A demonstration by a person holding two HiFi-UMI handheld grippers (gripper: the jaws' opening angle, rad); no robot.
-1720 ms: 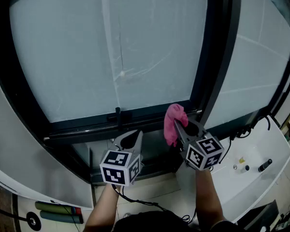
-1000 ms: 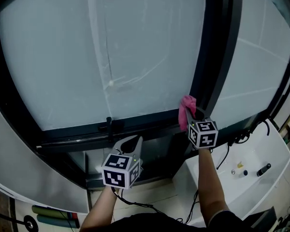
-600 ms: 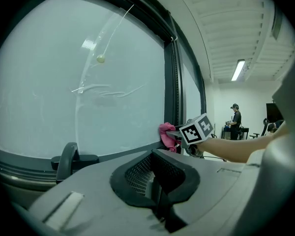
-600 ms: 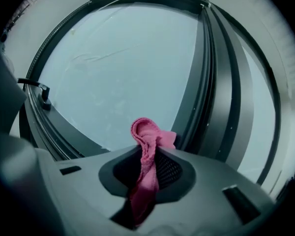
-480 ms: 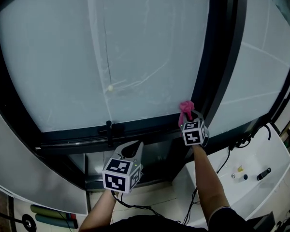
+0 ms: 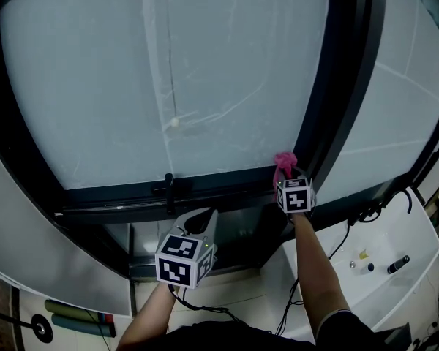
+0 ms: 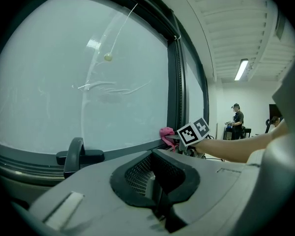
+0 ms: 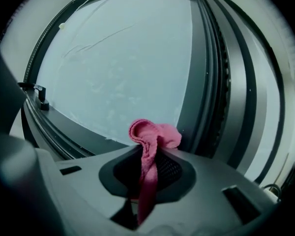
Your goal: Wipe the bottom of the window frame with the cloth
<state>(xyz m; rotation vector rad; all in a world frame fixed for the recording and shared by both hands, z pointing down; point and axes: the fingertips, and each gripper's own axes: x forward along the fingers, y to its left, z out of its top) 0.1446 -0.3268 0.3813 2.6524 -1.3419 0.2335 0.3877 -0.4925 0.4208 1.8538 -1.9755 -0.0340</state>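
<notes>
The pink cloth (image 6: 284,162) is bunched at the tips of my right gripper (image 6: 286,175), which is shut on it. It sits against the window's dark bottom frame (image 6: 227,180), right beside the vertical frame post (image 6: 335,86). In the right gripper view the cloth (image 8: 155,134) bulges over the jaws and a strip hangs down between them, just in front of the bottom frame (image 8: 78,132). My left gripper (image 6: 198,219) hangs lower and to the left, below the frame, shut with nothing in it. From the left gripper view the cloth (image 7: 166,133) shows at the frame's far right end.
A black window handle (image 6: 168,188) stands on the bottom frame, left of the cloth. A white counter (image 6: 384,265) with small items and black cables (image 6: 360,212) lies at the lower right. A person (image 7: 236,119) stands far off in the room.
My right gripper has carried the cloth up and away from me, to the bottom frame's right corner beside the post. The left gripper has stayed nearly still.
</notes>
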